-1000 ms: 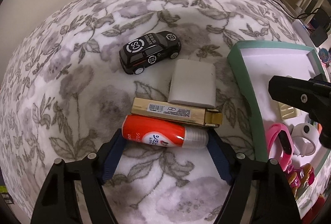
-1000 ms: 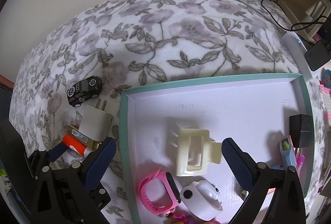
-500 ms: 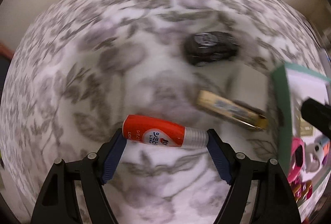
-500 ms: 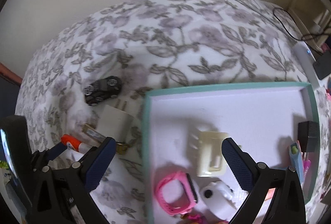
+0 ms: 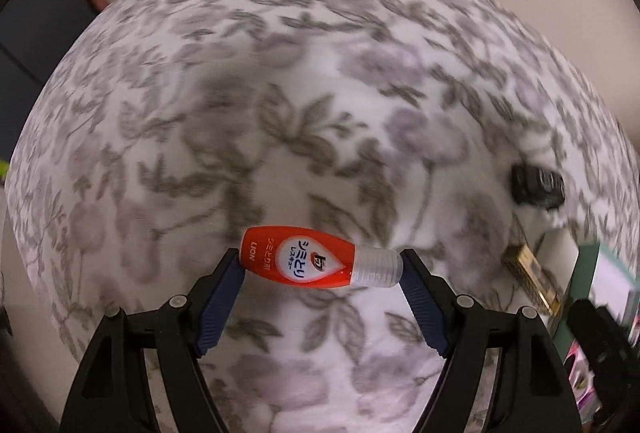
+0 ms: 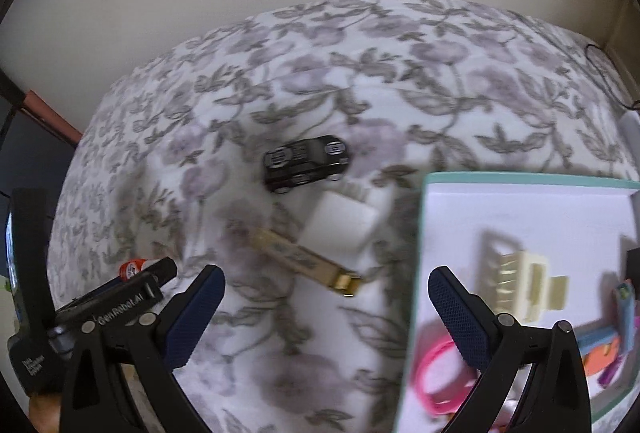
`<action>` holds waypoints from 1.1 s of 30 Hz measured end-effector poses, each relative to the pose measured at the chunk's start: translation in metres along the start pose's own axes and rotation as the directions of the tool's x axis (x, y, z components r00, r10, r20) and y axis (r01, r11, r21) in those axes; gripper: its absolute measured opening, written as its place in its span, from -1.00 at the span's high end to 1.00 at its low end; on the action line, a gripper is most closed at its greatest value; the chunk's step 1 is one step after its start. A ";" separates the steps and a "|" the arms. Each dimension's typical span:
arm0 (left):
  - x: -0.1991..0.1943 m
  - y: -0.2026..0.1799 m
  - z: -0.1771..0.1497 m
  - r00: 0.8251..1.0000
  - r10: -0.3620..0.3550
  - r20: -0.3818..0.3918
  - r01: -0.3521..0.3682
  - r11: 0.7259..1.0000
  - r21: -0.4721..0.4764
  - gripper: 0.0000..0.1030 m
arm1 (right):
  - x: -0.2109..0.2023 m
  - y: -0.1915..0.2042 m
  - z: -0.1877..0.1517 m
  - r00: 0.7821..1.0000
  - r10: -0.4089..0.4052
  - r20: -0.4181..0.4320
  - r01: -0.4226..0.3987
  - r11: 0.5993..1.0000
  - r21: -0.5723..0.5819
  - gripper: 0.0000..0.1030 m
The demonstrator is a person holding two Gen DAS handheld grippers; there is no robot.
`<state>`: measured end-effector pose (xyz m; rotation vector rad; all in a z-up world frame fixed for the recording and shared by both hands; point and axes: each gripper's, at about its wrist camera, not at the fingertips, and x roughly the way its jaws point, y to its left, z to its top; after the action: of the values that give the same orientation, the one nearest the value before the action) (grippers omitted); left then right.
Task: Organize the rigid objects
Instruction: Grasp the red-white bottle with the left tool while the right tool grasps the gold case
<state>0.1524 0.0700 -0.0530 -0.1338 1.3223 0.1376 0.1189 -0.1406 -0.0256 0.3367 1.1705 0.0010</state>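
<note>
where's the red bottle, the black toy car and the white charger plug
red bottle (image 5: pixel 304 262): left wrist view, on its white label.
black toy car (image 6: pixel 306 162): right wrist view, on its roof.
white charger plug (image 6: pixel 340 225): right wrist view, on its flat top face.

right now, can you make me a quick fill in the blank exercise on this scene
1. The left claw is shut on a red ____ with a clear cap.
2. The right claw holds ____.
3. The gold bar lies between the right claw and the white ____.
4. The comb lies in the ____.

Missing words: bottle; nothing; charger; tray
</note>
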 end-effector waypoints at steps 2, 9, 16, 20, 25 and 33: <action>-0.005 0.014 0.002 1.000 -0.004 0.012 0.004 1.000 -0.030 -0.54 | 0.003 0.005 -0.001 1.000 0.014 0.000 -0.014 1.000 0.014 -0.99; -0.017 0.050 0.001 0.999 -0.019 0.041 0.023 0.995 -0.095 -0.54 | 0.022 0.006 -0.003 1.000 -0.012 -0.013 0.013 0.996 0.092 -0.91; -0.006 0.048 0.007 0.999 -0.047 0.021 0.049 0.993 -0.107 -0.54 | 0.040 0.007 -0.001 0.997 -0.078 -0.012 0.079 0.985 0.154 -0.90; -0.002 0.049 0.008 0.997 -0.069 0.014 0.071 0.991 -0.116 -0.54 | 0.048 0.009 0.000 0.993 -0.114 -0.009 0.114 0.975 0.191 -0.89; -0.001 0.052 0.009 0.996 -0.084 0.019 0.086 0.988 -0.129 -0.54 | 0.060 0.017 0.002 0.984 -0.176 -0.013 0.175 0.958 0.226 -0.85; 0.003 0.061 0.009 0.996 -0.093 0.008 0.093 0.983 -0.157 -0.54 | 0.066 0.023 0.007 0.966 -0.259 -0.022 0.255 0.926 0.277 -0.74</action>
<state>0.1511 0.1317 -0.0550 -0.3290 1.3015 0.1620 0.1556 -0.1094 -0.0766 0.4271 1.1943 -0.3989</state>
